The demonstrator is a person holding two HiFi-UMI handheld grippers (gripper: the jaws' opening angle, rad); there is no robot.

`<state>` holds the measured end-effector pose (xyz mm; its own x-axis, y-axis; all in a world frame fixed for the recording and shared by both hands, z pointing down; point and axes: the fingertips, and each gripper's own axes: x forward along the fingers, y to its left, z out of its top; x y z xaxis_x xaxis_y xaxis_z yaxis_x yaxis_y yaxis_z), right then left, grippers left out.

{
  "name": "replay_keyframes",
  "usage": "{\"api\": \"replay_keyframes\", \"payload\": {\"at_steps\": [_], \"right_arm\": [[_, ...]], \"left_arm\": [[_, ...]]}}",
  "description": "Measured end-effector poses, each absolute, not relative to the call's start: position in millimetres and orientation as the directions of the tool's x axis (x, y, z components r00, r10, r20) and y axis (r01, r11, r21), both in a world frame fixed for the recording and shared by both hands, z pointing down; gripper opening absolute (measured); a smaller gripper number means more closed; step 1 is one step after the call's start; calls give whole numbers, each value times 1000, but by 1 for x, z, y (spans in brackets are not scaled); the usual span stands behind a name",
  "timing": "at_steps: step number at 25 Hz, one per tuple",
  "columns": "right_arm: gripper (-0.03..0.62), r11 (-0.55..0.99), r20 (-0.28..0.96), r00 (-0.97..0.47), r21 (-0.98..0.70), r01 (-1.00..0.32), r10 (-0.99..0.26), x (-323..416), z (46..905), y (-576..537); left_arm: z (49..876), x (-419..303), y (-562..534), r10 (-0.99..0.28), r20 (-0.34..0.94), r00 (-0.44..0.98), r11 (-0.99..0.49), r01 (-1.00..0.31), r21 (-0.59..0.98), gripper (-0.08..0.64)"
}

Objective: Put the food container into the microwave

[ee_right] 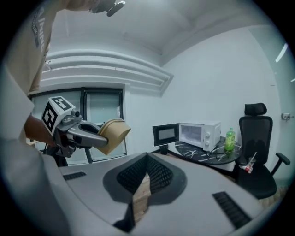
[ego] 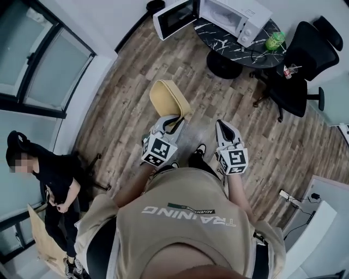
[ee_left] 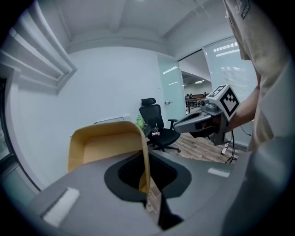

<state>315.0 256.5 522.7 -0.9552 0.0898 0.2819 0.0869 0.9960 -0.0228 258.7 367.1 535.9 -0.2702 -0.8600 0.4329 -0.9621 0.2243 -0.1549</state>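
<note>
**Food container (ego: 169, 97) pinched in my left fingers, microwave (ego: 235, 16) open ahead**

My left gripper (ego: 175, 119) has its fingers clamped on the wall of the tan container, which juts past their tips above the wood floor. My right gripper (ego: 224, 125) has its fingers pressed together on nothing. Well beyond both fingertips the white microwave sits on a dark marbled bench (ego: 234, 52), door open. The shirt under my camera reads "TRAINING".
</note>
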Motion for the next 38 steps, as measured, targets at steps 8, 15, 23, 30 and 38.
{"api": "replay_keyframes", "payload": {"at_steps": [8,15,23,30,38], "right_arm": [[9,975,290,-932,-92,200,219,275,537,191],[11,945,254,-911,-140,297,324,251,549,179],[11,935,261,-898,-62,350,354,241,547,177],[11,957,216,-932,-76,279,289,232,536,165],[11,979,220,-954,-18,203,202,181,518,160]], "left_arm": [[547,258,281,-841,477,-254,236,-967,-98,27],[553,258,260,-797,539,-272,261,-960,-99,26],[543,232,238,-796,542,-270,240,-962,-128,26],[551,216,206,-829,526,-187,153,-982,-109,26],[523,162,195,-879,458,-133,59,-983,-173,26]]}}
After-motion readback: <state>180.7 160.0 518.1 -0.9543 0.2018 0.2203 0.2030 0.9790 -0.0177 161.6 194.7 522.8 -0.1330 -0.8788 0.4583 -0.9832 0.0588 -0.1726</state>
